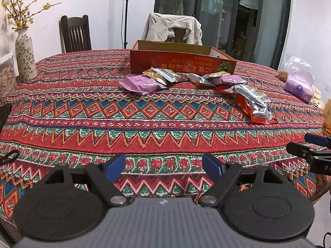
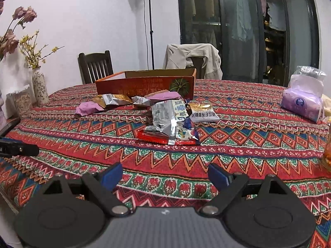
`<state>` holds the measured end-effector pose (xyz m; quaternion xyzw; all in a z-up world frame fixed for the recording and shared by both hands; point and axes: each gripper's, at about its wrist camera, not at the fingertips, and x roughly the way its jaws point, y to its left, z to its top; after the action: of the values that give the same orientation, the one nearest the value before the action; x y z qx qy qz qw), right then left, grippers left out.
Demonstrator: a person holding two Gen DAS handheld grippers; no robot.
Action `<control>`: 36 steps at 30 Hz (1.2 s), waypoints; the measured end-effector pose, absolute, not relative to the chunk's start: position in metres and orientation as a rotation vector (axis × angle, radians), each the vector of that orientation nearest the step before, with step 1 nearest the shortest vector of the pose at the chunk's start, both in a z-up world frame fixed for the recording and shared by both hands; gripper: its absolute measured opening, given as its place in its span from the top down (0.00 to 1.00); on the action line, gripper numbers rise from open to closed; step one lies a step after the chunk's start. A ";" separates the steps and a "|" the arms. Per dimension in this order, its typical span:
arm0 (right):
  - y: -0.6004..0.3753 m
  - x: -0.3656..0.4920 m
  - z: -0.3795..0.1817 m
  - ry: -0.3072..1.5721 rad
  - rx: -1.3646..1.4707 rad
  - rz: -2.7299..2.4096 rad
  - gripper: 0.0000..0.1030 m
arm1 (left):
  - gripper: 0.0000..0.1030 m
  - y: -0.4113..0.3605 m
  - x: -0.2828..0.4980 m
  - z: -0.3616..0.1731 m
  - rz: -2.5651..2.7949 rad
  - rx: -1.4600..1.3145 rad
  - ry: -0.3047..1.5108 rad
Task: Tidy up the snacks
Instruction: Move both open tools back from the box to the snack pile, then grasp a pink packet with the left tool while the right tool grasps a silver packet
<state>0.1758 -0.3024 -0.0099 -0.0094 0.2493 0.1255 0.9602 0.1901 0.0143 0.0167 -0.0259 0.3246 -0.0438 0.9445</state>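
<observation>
1. The left gripper (image 1: 163,168), black with blue pads, hangs over the near part of the red patterned tablecloth (image 1: 86,111), its jaws spread with nothing between them
2. The right gripper (image 2: 165,177), also black with blue pads, is likewise spread and empty above the near cloth
3. The loose pile of small foil snack packets (image 2: 144,103), purple, gold and silver, lies mid-table, well apart from both tools
4. A larger silver-and-red snack bag (image 2: 171,128) rests at the near side of that pile
5. The open orange cardboard box (image 2: 144,85) stands just behind the packets, toward the far edge
6. A purple tissue pack in clear plastic (image 2: 302,105) sits at the far right
7. A patterned ceramic vase with yellow blossoms (image 1: 25,55) stands at the far left
</observation>
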 end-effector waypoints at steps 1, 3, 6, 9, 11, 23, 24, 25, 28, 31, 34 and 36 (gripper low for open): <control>-0.302 0.176 -0.009 0.505 -0.020 0.256 0.13 | 0.19 0.014 0.191 0.016 -0.089 -0.053 0.662; -0.301 0.177 -0.008 0.506 -0.022 0.254 0.13 | 0.19 0.013 0.193 0.015 -0.089 -0.056 0.666; -0.300 0.181 -0.008 0.514 -0.022 0.251 0.13 | 0.19 0.015 0.202 0.013 -0.091 -0.061 0.669; -0.299 0.189 -0.008 0.523 -0.021 0.251 0.13 | 0.19 0.019 0.218 0.016 -0.099 -0.046 0.662; -0.296 0.197 -0.009 0.531 -0.022 0.250 0.13 | 0.19 0.021 0.233 0.018 -0.107 -0.015 0.642; -0.273 0.285 0.004 0.556 -0.076 0.237 0.14 | 0.19 0.057 0.394 0.010 -0.271 0.174 0.590; -0.271 0.294 0.004 0.560 -0.078 0.236 0.14 | 0.19 0.058 0.405 0.007 -0.288 0.187 0.593; -0.270 0.303 0.004 0.563 -0.079 0.236 0.14 | 0.19 0.059 0.412 0.005 -0.301 0.195 0.595; -0.266 0.331 0.003 0.577 -0.079 0.236 0.15 | 0.19 0.062 0.426 -0.002 -0.370 0.168 0.611; -0.264 0.353 0.001 0.593 -0.074 0.234 0.17 | 0.32 0.065 0.423 -0.003 -0.395 0.139 0.619; -0.266 0.369 -0.005 0.631 -0.048 0.250 0.38 | 0.34 0.068 0.403 -0.001 -0.392 0.118 0.637; -0.267 0.369 -0.006 0.639 -0.036 0.251 0.41 | 0.34 0.071 0.383 0.001 -0.335 0.091 0.654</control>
<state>0.3688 -0.2668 -0.0062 -0.0178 0.3131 0.1232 0.9415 0.3831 0.0709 0.0011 0.0446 0.3196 -0.1639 0.9322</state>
